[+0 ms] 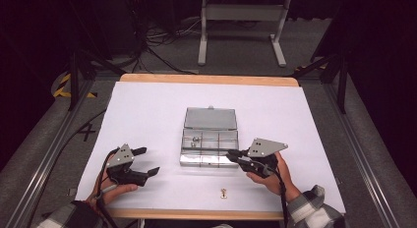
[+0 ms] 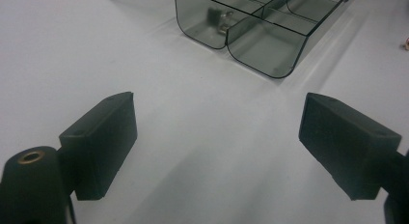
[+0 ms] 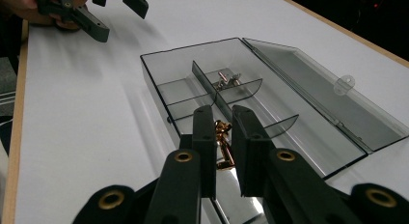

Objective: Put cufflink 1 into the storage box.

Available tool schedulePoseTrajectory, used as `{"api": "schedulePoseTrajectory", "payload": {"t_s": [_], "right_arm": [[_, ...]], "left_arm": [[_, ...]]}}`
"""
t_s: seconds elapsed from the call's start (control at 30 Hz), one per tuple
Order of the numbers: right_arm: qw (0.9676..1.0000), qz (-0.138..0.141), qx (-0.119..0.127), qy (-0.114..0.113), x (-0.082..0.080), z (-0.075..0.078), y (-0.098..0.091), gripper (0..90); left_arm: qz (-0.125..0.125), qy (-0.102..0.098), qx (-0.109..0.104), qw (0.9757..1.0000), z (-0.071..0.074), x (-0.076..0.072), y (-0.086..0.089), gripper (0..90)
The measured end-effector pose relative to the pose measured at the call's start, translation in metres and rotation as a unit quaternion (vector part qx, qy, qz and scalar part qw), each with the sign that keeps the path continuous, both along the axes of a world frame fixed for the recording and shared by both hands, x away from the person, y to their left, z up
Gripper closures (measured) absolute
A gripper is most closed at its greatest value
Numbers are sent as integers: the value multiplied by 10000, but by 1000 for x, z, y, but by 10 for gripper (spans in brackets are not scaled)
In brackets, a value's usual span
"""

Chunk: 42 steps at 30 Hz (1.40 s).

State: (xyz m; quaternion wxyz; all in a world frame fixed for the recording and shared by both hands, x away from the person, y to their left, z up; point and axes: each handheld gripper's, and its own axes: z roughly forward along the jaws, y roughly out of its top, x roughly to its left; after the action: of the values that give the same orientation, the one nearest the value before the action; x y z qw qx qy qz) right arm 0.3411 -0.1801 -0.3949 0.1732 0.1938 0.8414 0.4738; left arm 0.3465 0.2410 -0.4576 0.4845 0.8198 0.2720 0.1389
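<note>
I see a small copper-coloured part (image 3: 223, 144) pinched between the jaws of my right claw (image 3: 223, 137), held over the near edge of the open clear box (image 1: 210, 148) at mid-tabletop (image 1: 147, 110). The jaws cover most of the part, so I can't make out its shape. One compartment holds a silvery part (image 3: 226, 79), blurred in the left gripper view (image 2: 219, 21). The box lid (image 1: 210, 118) lies flat beyond the tray. My left claw (image 1: 147, 161) rests well left of the box, jaws wide apart with nothing between them. Another small part (image 1: 223, 192) lies near the front edge, with bare white surface all around it.
</note>
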Motion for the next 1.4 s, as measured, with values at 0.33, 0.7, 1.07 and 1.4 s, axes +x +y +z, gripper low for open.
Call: {"api": "schedulePoseTrajectory", "payload": {"t_s": [0.33, 0.7, 1.07, 1.4], "right_arm": [[10000, 44, 13, 58, 19, 1, 14, 813], [9999, -73, 25, 102, 45, 8, 30, 813], [9995, -177, -76, 258, 70, 5, 45, 813], [9988, -240, -192, 394, 84, -3, 53, 813]], "left_arm": [[32, 43, -72, 10000, 0, 0, 1, 140], [37, 53, -46, 10000, 0, 1, 1, 140], [47, 27, -15, 10000, 0, 1, 1, 145], [36, 46, -53, 10000, 0, 2, 1, 139]]}}
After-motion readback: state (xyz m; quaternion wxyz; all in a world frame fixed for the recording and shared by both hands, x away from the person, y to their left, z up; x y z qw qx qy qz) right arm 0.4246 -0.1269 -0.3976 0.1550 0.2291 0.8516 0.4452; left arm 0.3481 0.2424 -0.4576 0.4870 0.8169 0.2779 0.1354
